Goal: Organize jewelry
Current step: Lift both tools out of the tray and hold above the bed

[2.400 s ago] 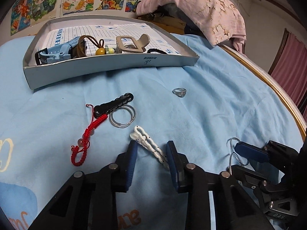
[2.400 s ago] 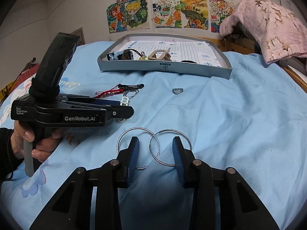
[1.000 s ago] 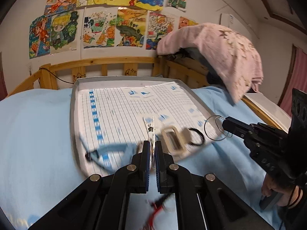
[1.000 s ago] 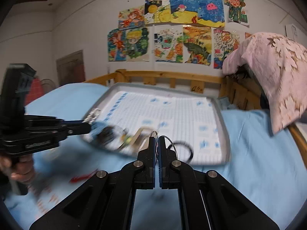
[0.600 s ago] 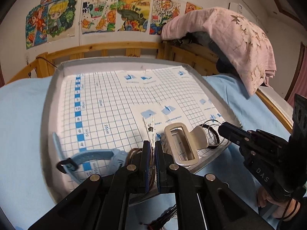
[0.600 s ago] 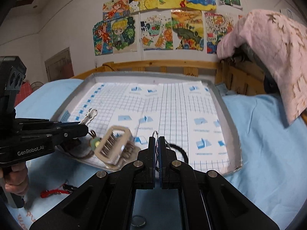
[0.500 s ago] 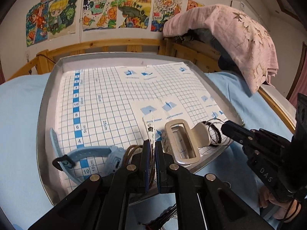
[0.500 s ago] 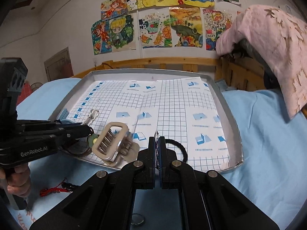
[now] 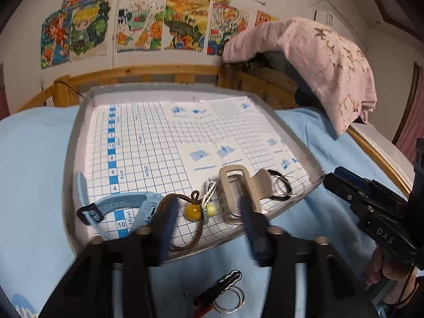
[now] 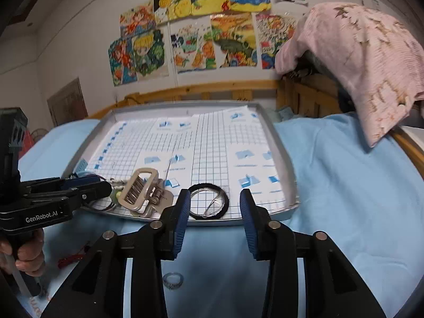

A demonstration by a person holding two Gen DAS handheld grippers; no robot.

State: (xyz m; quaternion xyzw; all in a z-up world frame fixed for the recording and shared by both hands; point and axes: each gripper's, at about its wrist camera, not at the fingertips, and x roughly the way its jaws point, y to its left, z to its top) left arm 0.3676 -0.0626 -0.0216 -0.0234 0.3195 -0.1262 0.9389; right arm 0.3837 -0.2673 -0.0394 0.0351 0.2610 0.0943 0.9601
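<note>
A grey tray [image 9: 69,156] lined with gridded paper sits on the blue bedsheet. My left gripper [image 9: 208,210] is open over its near edge, and the white hair clip [image 9: 209,194] lies in the tray between a yellow bead charm [image 9: 193,211] and a beige clip [image 9: 235,193]. A blue watch [image 9: 124,208] lies at the left. My right gripper [image 10: 214,201] is open over the tray's [image 10: 285,156] near edge, and the silver hoops [image 10: 209,202] lie inside a black hair tie [image 10: 222,189] just beyond it.
On the sheet before the tray lie a black clip [image 9: 225,282], a silver hoop pair [image 9: 229,300] and a red cord [image 9: 202,310]. A silver ring [image 10: 172,280] lies below my right gripper. A pink cloth [image 9: 318,61] drapes the wooden bedframe at the right.
Both grippers have opened. The white clip dropped from the left one into the tray, and the silver hoops dropped from the right one onto the black hair tie.
</note>
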